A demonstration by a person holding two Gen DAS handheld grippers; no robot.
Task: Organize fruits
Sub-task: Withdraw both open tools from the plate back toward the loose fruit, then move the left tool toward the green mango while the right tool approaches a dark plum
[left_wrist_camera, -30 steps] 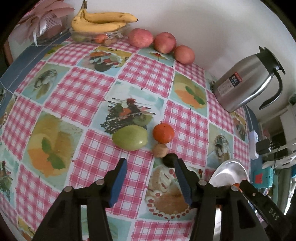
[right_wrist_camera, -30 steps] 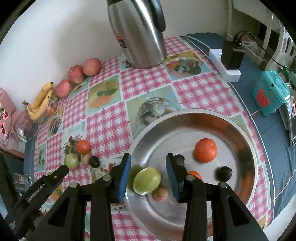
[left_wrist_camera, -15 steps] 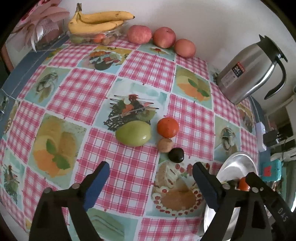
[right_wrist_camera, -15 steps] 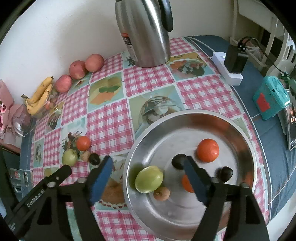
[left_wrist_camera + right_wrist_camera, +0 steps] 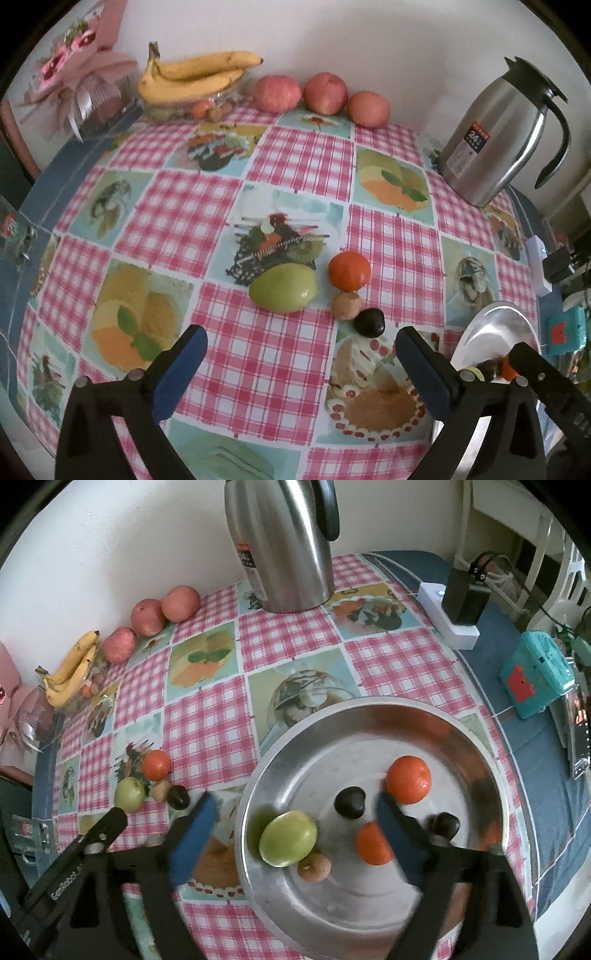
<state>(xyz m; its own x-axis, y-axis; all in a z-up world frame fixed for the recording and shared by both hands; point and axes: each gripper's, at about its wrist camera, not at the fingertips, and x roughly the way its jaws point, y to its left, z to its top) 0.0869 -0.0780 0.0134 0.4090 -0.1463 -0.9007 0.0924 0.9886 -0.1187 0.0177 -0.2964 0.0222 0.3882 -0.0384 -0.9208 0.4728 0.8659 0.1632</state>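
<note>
Four loose fruits sit together on the checked tablecloth: a green fruit [image 5: 282,288], an orange [image 5: 349,270], a small brown fruit [image 5: 346,305] and a dark one [image 5: 369,322]. My left gripper [image 5: 300,338] hovers just in front of them, its jaws opening wide with only cloth between them. A steel bowl [image 5: 369,705] holds a green fruit [image 5: 288,838], a brown fruit [image 5: 314,866], two oranges [image 5: 409,780] and two dark fruits [image 5: 349,802]. Above the bowl, my right gripper [image 5: 295,803] is opening; the green fruit lies between its fingers, untouched.
Bananas [image 5: 192,75] and three apples [image 5: 325,94] line the back wall, with a pink bouquet [image 5: 74,77] at the back left. A steel thermos jug [image 5: 280,542] stands behind the bowl. A white power strip [image 5: 448,616] and a teal box [image 5: 535,672] lie right of it.
Both grippers' jaws have spread from fairly narrow to wide. The left view has tilted slightly, showing more of the wall. No fruit has moved.
</note>
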